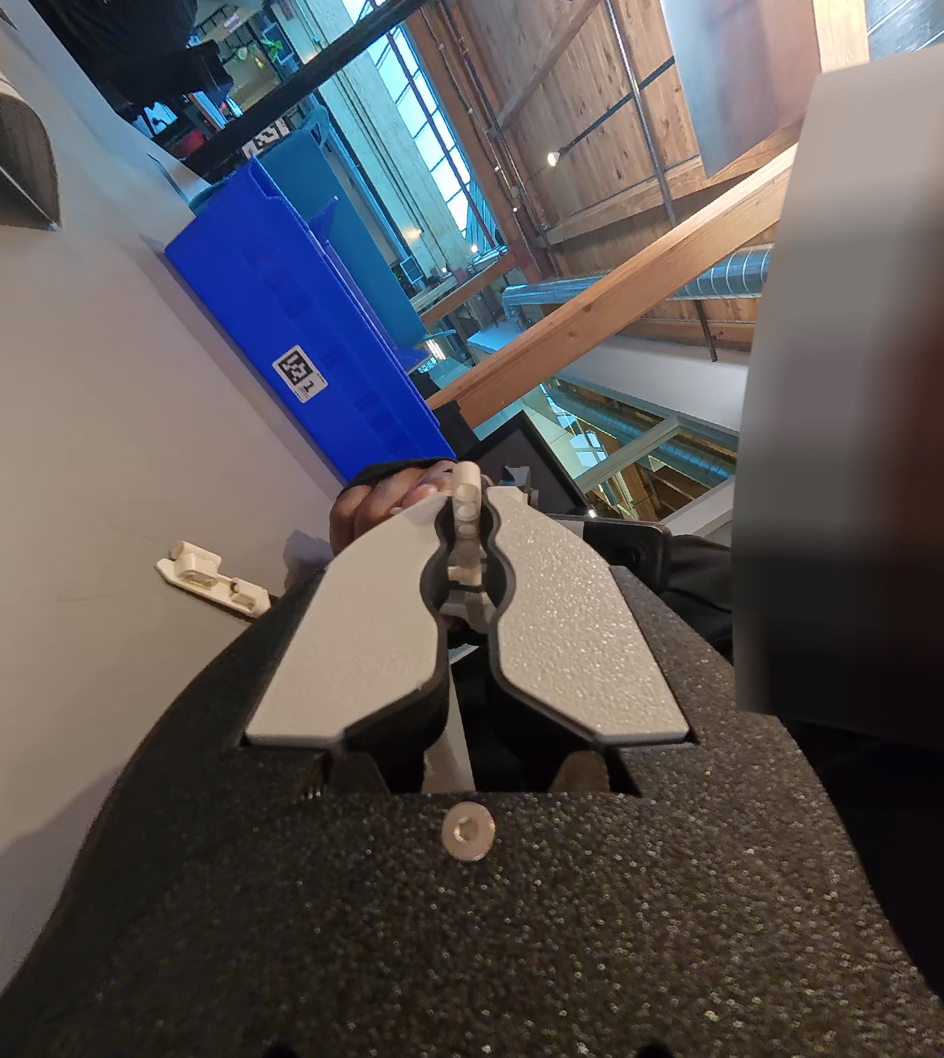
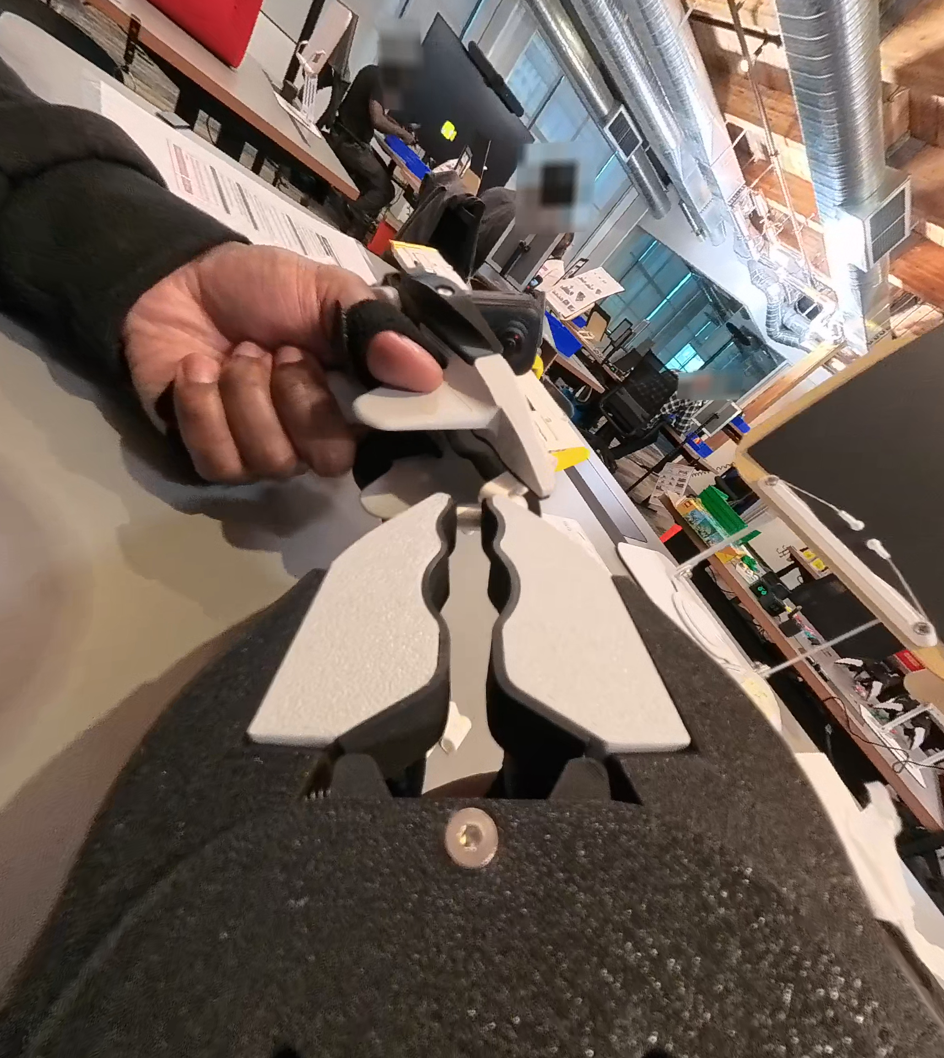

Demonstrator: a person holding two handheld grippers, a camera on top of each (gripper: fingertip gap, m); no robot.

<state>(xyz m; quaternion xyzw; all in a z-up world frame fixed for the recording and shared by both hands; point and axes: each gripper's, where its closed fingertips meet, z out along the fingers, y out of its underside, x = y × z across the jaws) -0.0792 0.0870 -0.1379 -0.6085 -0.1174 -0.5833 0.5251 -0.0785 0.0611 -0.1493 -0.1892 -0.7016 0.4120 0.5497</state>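
The left tongs (image 1: 466, 506) gripped a white beam (image 1: 466, 504) with round holes, both pads pressed on its sides and its tip poking out past the fingertips. The right tongs (image 2: 469, 512) were nearly closed on the end of a small white piece (image 2: 506, 489), which also met the left tongs' tips. A blue bin (image 1: 297, 343) stood on the bench (image 1: 86, 429) beyond the beam; a flat white part (image 1: 212, 578) lay on the bench beside the beam, nearer than the bin.

We note both grippers meeting tip to tip: left gripper (image 1: 466, 509) and right gripper (image 2: 469, 515) clamped narrow (hands gripping handles).
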